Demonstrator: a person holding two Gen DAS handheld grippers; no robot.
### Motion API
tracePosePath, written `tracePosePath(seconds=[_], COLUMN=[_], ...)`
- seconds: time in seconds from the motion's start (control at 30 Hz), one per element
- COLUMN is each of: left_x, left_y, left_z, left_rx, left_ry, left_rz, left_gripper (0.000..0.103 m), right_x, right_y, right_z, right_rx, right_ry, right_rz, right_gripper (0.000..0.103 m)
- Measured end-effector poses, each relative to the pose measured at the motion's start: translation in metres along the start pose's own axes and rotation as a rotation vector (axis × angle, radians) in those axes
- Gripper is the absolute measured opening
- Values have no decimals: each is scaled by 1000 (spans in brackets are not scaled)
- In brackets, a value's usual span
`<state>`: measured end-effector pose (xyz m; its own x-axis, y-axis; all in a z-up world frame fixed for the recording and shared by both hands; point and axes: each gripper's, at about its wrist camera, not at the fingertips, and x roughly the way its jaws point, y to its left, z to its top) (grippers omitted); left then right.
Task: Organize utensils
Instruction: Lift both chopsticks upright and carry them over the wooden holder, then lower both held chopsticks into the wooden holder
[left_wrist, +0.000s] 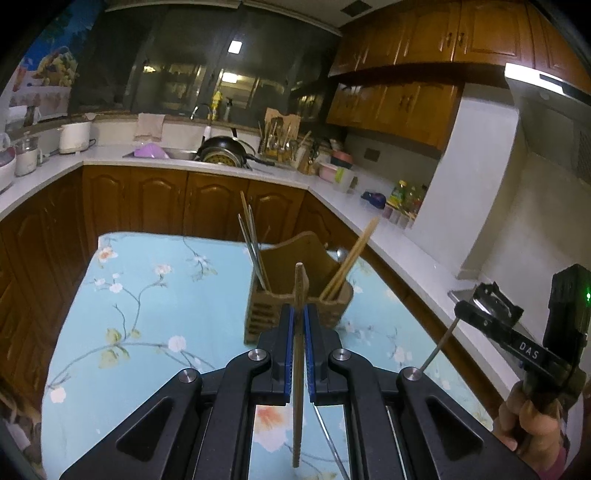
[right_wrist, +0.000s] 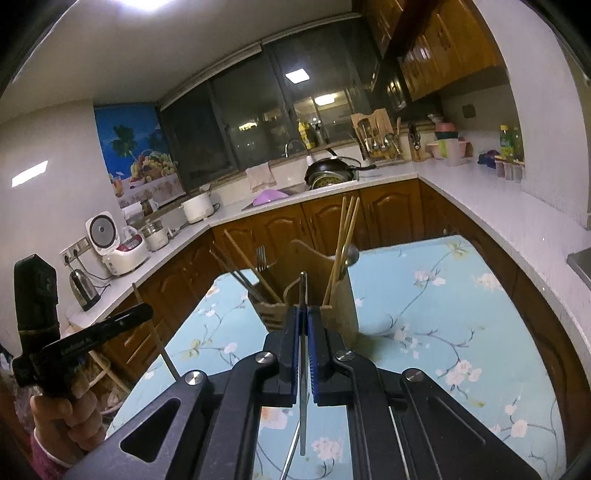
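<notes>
**Both grippers loaded, holder dead ahead**

Left gripper clamped on a wooden chopstick, tip up at 12 o'clock. Right gripper clamped on a metal chopstick, same pose. Wooden utensil holder sits on the floral tablecloth, just beyond both tips. Likely step: drop each stick in. Metal ones stand at 10 o'clock in the holder, wooden at 2 o'clock, so match materials. Tip sticks vertical, clear the rim, then release low.
</notes>
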<state>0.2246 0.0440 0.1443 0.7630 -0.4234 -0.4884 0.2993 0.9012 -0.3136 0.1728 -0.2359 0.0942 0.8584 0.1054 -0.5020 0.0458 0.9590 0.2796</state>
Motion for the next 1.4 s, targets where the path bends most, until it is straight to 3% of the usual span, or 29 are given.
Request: tracePosePath(seconds=[0.43, 0.87, 1.1, 1.4], left_x=[19, 84, 137, 204], left_y=[4, 17, 12, 9], left_z=[43, 73, 56, 10], left_rx=[14, -14, -16, 10], left_ry=[-136, -299, -334, -247], left_rz=[18, 50, 94, 121], left_gripper=[3, 3, 3, 4], right_x=[15, 54, 83, 118], right_y=[3, -5, -13, -21], right_z=[46, 105, 108, 68], right_rx=[-11, -1, 7, 16], right_ry=[-95, -197, -210, -139], right_rz=[-1, -31, -45, -66], right_gripper=[5, 5, 5, 5])
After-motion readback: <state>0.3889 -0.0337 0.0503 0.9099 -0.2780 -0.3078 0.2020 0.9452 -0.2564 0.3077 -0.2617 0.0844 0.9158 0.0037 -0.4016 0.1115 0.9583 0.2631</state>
